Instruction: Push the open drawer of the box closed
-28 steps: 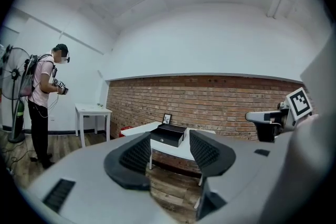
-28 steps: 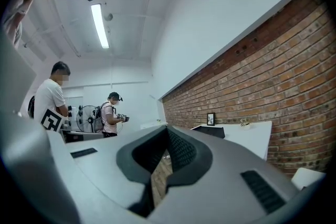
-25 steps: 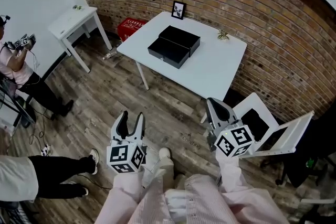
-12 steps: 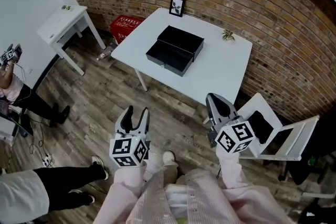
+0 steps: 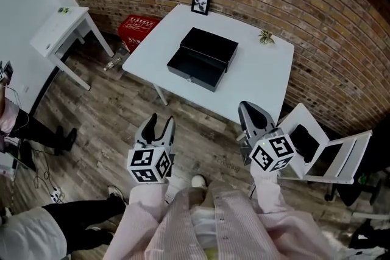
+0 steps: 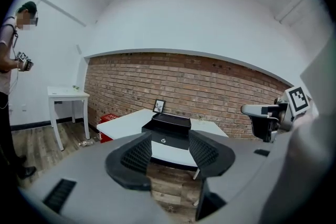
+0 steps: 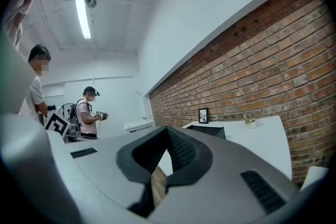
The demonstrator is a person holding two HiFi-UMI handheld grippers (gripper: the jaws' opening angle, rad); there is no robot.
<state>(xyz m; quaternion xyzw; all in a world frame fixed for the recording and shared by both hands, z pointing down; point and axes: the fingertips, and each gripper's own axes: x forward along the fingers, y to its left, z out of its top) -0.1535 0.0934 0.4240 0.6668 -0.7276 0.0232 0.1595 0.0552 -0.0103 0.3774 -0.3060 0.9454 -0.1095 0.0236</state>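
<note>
Currently standing back from the white desk (image 5: pixel 263 79), on the wood floor, with both tools held low in front of the body and well apart from the work. The black box (image 5: pixel 211 45) sits near the middle of the desk, its drawer (image 5: pixel 192 69) pulled out toward the near edge, interior empty as far as the head view shows; the drawer front with its small metal fitting faces this way. Left tool (image 5: pixel 156 128): jaws spread apart, nothing between them; its own view lines the gap up on the drawer front across the room. Right tool (image 5: pixel 254 117): jaws drawn together at the tips, holding nothing. Judgement: the task has not started; this is the approach. Because the drawer opens toward the standing position, a straight push on its front should seat it without any grip. A closed tool would give a blunt pushing face. Risk: the box looks light and unanchored, so it may slide along the desk toward the small plant (image 5: pixel 265 38) and picture frame (image 5: pixel 201 2) rather than close; bracing the box with the other tool may help.
</note>
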